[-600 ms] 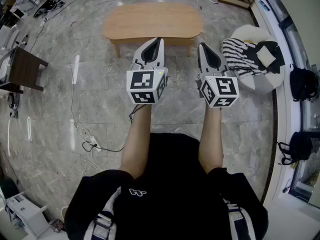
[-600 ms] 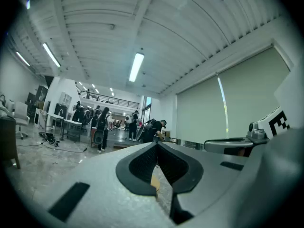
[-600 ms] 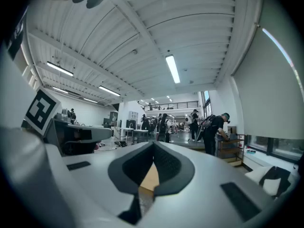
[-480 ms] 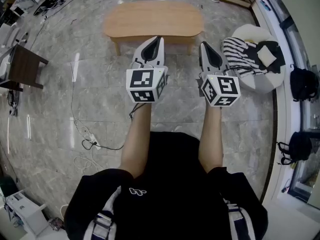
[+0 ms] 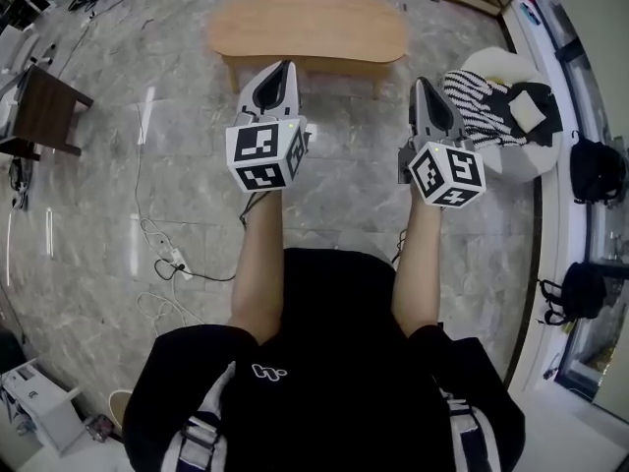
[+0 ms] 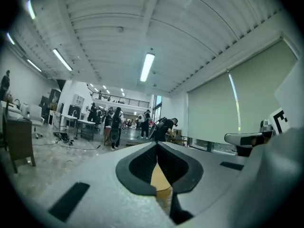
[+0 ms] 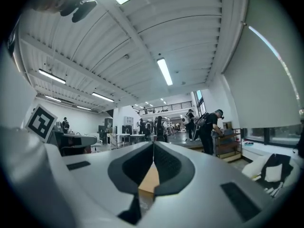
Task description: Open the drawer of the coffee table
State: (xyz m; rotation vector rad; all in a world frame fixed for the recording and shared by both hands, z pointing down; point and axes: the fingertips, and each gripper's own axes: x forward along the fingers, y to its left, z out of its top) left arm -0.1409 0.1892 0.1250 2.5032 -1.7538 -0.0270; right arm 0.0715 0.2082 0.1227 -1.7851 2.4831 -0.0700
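The wooden coffee table (image 5: 308, 28) stands on the marble floor ahead of me in the head view, oval top, legs below; no drawer shows from here. My left gripper (image 5: 285, 66) is held level above the floor, its tip over the table's near edge, jaws shut and empty. My right gripper (image 5: 423, 83) hovers just right of the table's near right corner, jaws shut and empty too. A sliver of the tan tabletop (image 6: 160, 180) shows between the shut jaws in the left gripper view, and the same tabletop (image 7: 149, 182) shows in the right gripper view.
A white beanbag (image 5: 511, 116) with a striped cloth (image 5: 477, 106) sits at the right. A dark wooden side table (image 5: 44, 111) stands at the left. Cables and a power strip (image 5: 177, 261) lie on the floor at the left. Black bags (image 5: 595, 165) rest along the right wall.
Both grippers have moved apart and forward: the left one up and left, the right one to the right. The table now sits nearer the top of the head view.
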